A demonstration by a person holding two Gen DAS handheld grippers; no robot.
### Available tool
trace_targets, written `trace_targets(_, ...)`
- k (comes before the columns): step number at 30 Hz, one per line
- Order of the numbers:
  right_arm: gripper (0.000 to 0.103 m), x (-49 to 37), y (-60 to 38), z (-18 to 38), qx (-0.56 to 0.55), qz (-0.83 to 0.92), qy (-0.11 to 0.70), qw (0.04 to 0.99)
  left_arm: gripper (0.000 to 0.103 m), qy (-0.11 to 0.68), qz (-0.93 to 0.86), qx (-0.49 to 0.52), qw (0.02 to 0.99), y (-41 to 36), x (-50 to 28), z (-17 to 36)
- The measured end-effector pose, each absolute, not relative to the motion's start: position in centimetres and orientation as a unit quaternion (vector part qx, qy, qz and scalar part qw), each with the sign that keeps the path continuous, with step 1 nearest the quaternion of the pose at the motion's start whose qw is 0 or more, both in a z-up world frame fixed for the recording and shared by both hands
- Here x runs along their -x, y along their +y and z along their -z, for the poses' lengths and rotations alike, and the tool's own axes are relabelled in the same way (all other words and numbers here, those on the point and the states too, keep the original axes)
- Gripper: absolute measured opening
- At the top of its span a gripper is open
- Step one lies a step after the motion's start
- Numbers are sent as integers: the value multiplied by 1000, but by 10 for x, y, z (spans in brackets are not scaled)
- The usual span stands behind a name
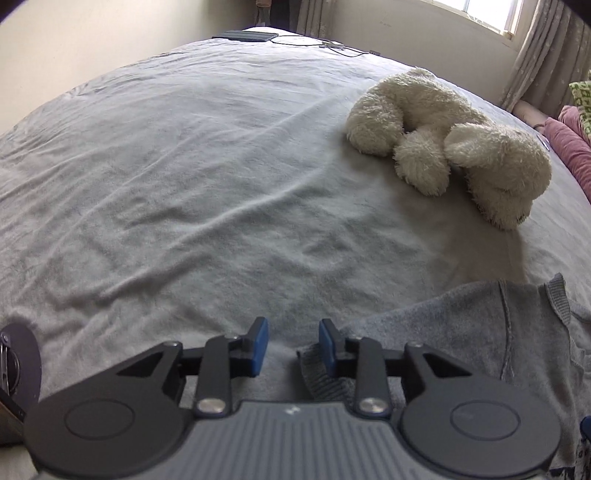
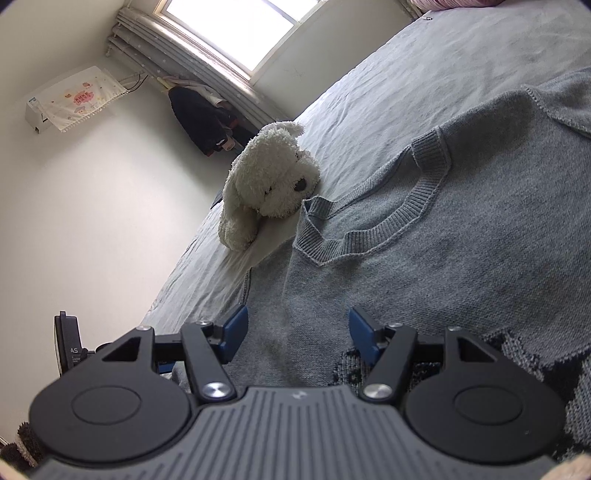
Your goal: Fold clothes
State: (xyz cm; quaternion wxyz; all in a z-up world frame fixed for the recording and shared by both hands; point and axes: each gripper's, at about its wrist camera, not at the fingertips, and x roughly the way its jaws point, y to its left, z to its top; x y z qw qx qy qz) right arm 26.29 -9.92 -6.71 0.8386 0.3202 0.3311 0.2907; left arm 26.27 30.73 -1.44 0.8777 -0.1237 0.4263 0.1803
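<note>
The left claw [image 1: 293, 345] sits nearest the lens, its blue pads [image 1: 261, 341] spread apart with nothing between them. Its right pad rests at the ribbed edge of a grey sweater [image 1: 461, 332], which spreads away to the claw's right over a grey bedsheet [image 1: 184, 184]; the left pad is over bare sheet. Ahead and to the right of this claw, well apart from it, a white plush dog [image 1: 450, 147] lies on the sheet. Far ahead, at the bed's far edge, lie a dark flat device [image 1: 245, 36] and a cable.

The right claw [image 2: 295, 328] is also spread wide and holds nothing. The sweater [image 2: 443, 240] lies under and ahead of it, with the ribbed collar [image 2: 388, 229] straight ahead and a dark knitted pattern [image 2: 517, 362] just to the claw's right. The plush dog [image 2: 269, 181] lies ahead and slightly left, just beside the collar. Beyond it are a window [image 2: 240, 29] and a wall air conditioner [image 2: 70, 98].
</note>
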Motion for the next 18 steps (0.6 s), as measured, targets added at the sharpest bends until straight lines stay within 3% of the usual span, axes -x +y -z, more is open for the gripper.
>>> trace_targets(5, 66, -263, -100, 67, -320, -292, 331, 838, 30, 432, -149, 113, 883, 283, -261, 15)
trace_targets(12, 66, -263, -103, 68, -330, -292, 330, 835, 30, 377, -175, 242, 877, 316, -245, 13)
trace_targets(18, 66, -263, -103, 68, -329, -293, 331, 834, 31, 385, -168, 224, 879, 310, -244, 17)
